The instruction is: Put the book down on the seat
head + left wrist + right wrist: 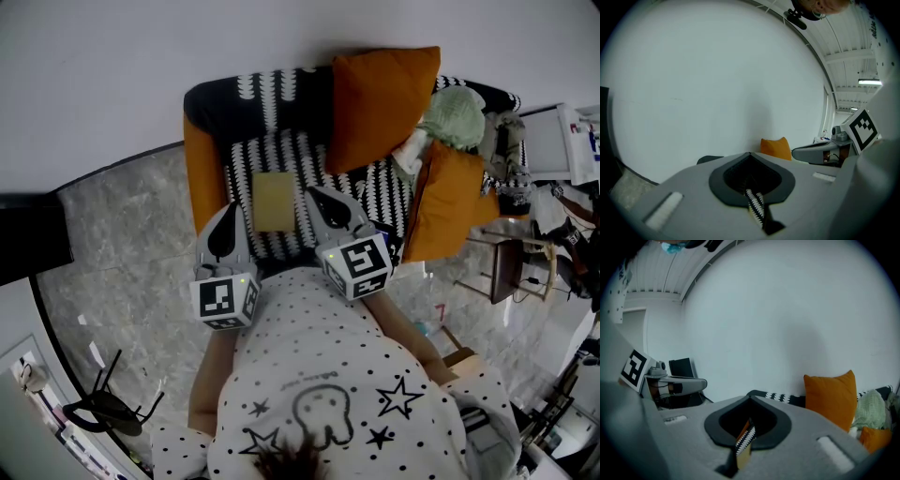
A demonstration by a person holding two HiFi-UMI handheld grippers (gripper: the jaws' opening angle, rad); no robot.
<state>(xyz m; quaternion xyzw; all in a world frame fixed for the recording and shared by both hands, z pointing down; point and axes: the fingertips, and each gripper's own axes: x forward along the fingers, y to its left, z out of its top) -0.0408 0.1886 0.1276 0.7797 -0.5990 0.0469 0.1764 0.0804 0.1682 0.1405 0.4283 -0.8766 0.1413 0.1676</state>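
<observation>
Head view: yellowish book (274,201) flat on black-and-white patterned seat (277,155), between left tool (233,208) and right tool (311,193); both tools pressed together, gripping nothing.

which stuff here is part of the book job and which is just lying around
Job in hand:
book
seat
left hand-held gripper
right hand-held gripper

Just lying about:
orange cushions
pale green bundle
black stool
</observation>
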